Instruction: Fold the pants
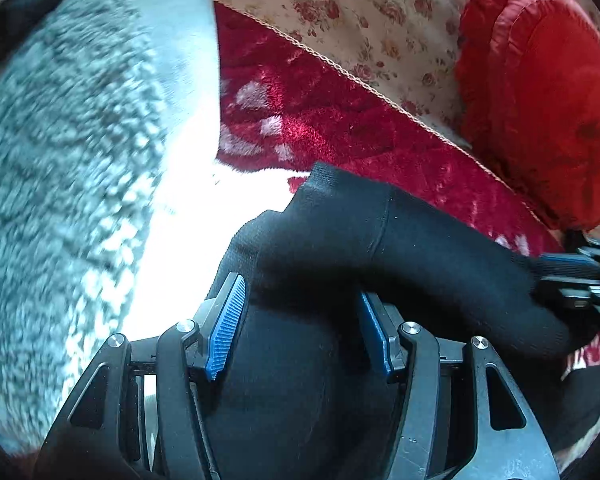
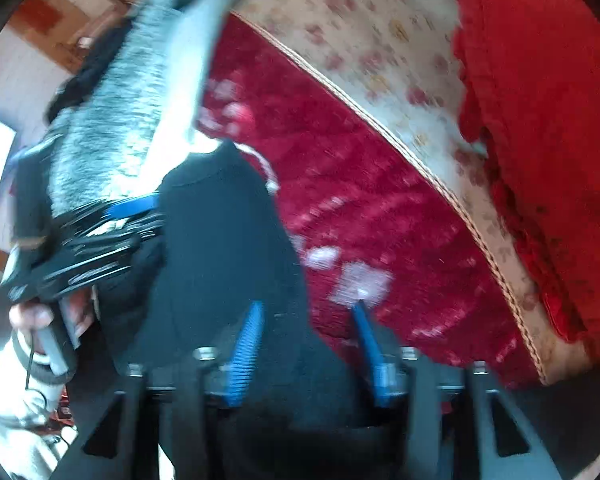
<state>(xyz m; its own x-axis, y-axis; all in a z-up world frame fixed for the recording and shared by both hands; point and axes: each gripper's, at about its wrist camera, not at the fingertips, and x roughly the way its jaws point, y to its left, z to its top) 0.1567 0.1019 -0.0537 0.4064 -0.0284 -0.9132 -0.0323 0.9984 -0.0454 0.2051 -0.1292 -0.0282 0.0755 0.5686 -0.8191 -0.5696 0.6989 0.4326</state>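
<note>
Between the left gripper [image 1: 300,320] pads, black pants [image 1: 340,248] bunch up thick; both blue pads [image 1: 226,326] press against the fabric, so that gripper is grasping the pants. From there the pants stretch as a dark band toward the right gripper [image 1: 576,280], seen at the picture's right edge, where the cloth meets its blue pad. Left wrist view is sharp, right wrist view is blurred.

Right wrist view: pants [image 2: 220,248] fill the space in front of the right gripper [image 2: 306,344] and run down between its pads, against the left pad [image 2: 246,354]; the other pad stands apart with red blanket behind it. Cannot tell if it is clenched on the cloth. Left gripper [image 2: 100,236] shows beside the pants, held in a hand [image 2: 44,320].

Pants hang lifted above the red blanket [image 1: 340,120]. Beyond the pants: floral sheet [image 1: 360,12] and red pillow [image 1: 540,100]. Beside the pants: grey fleece [image 1: 68,140], part of it in bright glare.
</note>
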